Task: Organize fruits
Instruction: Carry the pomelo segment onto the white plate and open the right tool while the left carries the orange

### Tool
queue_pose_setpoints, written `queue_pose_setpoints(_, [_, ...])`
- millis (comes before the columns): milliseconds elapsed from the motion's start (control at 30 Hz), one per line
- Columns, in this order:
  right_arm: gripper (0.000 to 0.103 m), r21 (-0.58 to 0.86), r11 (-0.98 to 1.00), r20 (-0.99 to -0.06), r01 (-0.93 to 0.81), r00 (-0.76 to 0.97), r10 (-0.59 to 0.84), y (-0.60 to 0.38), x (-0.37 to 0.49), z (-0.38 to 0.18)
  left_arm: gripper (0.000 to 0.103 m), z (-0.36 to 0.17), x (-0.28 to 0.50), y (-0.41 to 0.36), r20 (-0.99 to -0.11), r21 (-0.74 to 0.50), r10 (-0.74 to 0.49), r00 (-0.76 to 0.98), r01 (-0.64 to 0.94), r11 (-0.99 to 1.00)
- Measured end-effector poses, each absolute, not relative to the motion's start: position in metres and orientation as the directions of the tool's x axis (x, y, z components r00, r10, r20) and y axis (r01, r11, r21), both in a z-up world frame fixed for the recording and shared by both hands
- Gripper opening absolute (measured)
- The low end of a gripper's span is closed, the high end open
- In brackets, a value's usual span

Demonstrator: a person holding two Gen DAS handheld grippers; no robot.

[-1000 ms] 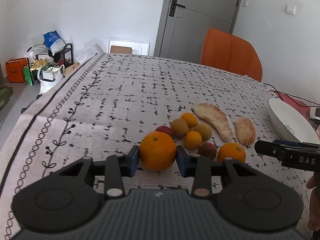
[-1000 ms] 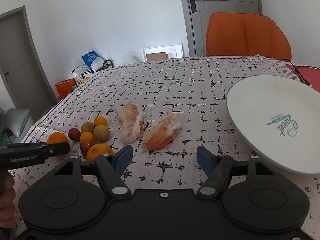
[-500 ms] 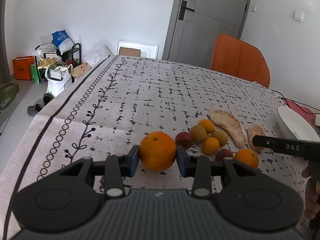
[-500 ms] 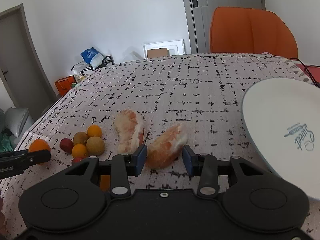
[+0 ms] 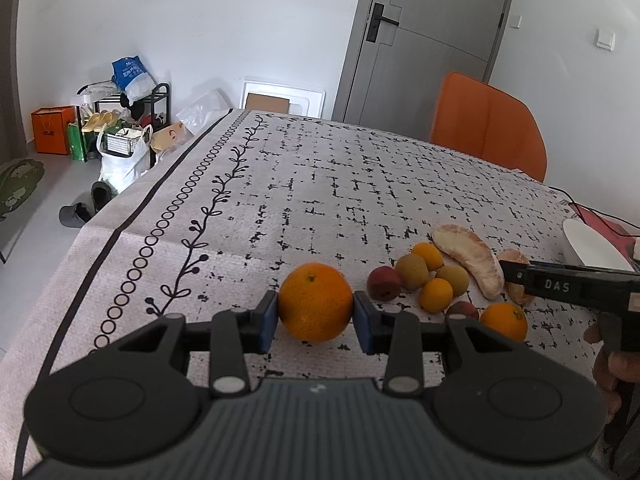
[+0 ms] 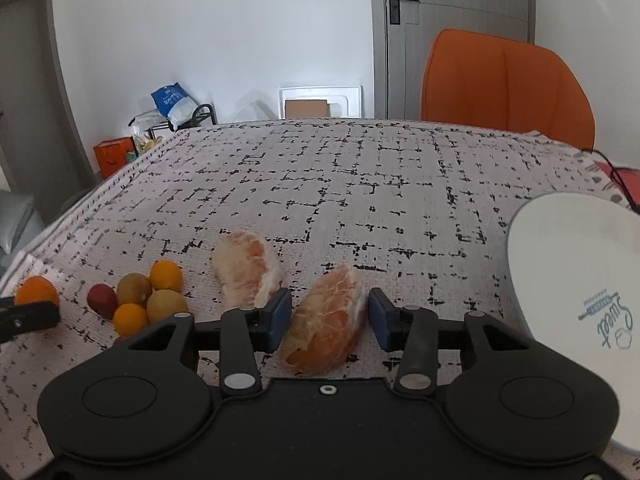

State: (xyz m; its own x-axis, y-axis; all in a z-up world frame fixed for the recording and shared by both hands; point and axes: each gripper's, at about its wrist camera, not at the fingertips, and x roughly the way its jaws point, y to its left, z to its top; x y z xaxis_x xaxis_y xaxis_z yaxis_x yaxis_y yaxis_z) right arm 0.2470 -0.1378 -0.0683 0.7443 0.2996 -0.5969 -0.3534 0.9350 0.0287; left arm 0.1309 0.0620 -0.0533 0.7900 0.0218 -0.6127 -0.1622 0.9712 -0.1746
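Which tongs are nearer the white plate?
Right. The right tongs straddle a pomelo wedge just left of the white plate; the left tongs, gripping the big orange, sit beyond the fruit pile.

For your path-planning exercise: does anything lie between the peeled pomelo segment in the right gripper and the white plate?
Nothing visible does. The pomelo segment sits between the right gripper fingers, and only bare tablecloth separates it from the white plate to its right.
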Motion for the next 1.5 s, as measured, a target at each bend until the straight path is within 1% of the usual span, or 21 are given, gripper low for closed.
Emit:
queue_pose_setpoints(67, [0.042, 0.000, 0.933, -0.596, -0.360, 0.749, 0.290, -0.137, 0.244, -0.069, 0.038, -0.053, 0.130, 0.062, -0.611, -0.176, 0.022, 0.791, -0.163, 0.971])
queue_pose_setpoints(100, [0.037, -0.006, 0.932, -0.594, -0.362, 0.751, 0.288, -0.138, 0.243, -0.069, 0.038, -0.053, 0.130, 0.061, -0.611, -0.176, 0.021, 0.792, -0.162, 0.971])
queue_pose_setpoints(200, [0.033, -0.017, 0.920, -0.592, -0.392, 0.745, 0.306, -0.141, 0.238, -0.068, 0.038, -0.051, 0.129, 0.059, -0.608, -0.173, 0.022, 0.794, -0.160, 0.972])
queue_pose_setpoints(267, [0.033, 0.014, 0.917, -0.593, -0.399, 0.735, 0.329, -0.148, 0.236, -0.066, 0.038, -0.049, 0.130, 0.057, -0.605, -0.173, 0.020, 0.796, -0.156, 0.973])
queue_pose_setpoints(467, [0.032, 0.068, 0.920, -0.576, -0.387, 0.738, 0.353, -0.164, 0.223, -0.058, 0.038, -0.041, 0.131, 0.045, -0.587, -0.173, -0.001, 0.810, -0.125, 0.977])
queue_pose_setpoints(800, [0.032, 0.109, 0.932, -0.502, -0.345, 0.790, 0.352, -0.193, 0.201, -0.034, 0.038, -0.027, 0.137, 0.010, -0.553, -0.149, -0.060, 0.831, -0.028, 0.988])
queue_pose_setpoints(1233, [0.032, 0.139, 0.954, -0.452, -0.265, 0.840, 0.299, -0.247, 0.189, -0.026, 0.038, -0.016, 0.150, -0.043, -0.534, -0.141, -0.125, 0.836, 0.058, 0.988])
queue_pose_setpoints(1500, [0.032, 0.155, 0.968, -0.448, -0.200, 0.859, 0.249, -0.283, 0.189, -0.032, 0.038, -0.012, 0.160, -0.076, -0.527, -0.131, -0.165, 0.834, 0.112, 0.985])
